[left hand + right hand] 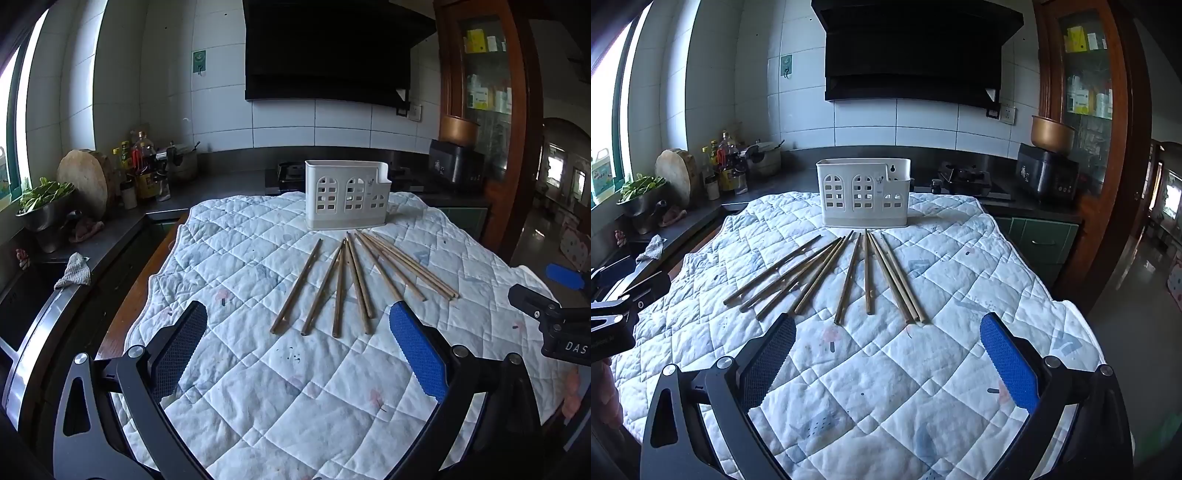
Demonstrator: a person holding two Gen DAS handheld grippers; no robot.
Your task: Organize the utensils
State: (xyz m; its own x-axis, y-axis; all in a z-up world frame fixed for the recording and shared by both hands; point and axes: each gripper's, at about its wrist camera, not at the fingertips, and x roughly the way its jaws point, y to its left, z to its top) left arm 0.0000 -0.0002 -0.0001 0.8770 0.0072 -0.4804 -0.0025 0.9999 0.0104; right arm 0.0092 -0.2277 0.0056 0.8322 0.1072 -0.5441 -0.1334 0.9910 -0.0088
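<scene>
Several wooden chopsticks [341, 286] lie fanned out on a quilted cloth [266, 387], tips toward a white utensil holder [345, 194] standing upright at the cloth's far edge. In the right wrist view the chopsticks [866, 275] and holder [863, 192] show the same way. My left gripper [297, 314] is open and empty, just short of the near ends of the chopsticks. My right gripper [886, 325] is open and empty, also just short of them. The right gripper's body [554, 321] shows at the right edge of the left wrist view.
The quilted cloth [886, 387] covers a table. Behind it runs a dark counter with a stove [964, 177], a black appliance [1047, 175], bottles [726, 162], a round cutting board [676, 173] and a bowl of greens [639, 194]. A doorway opens at the right.
</scene>
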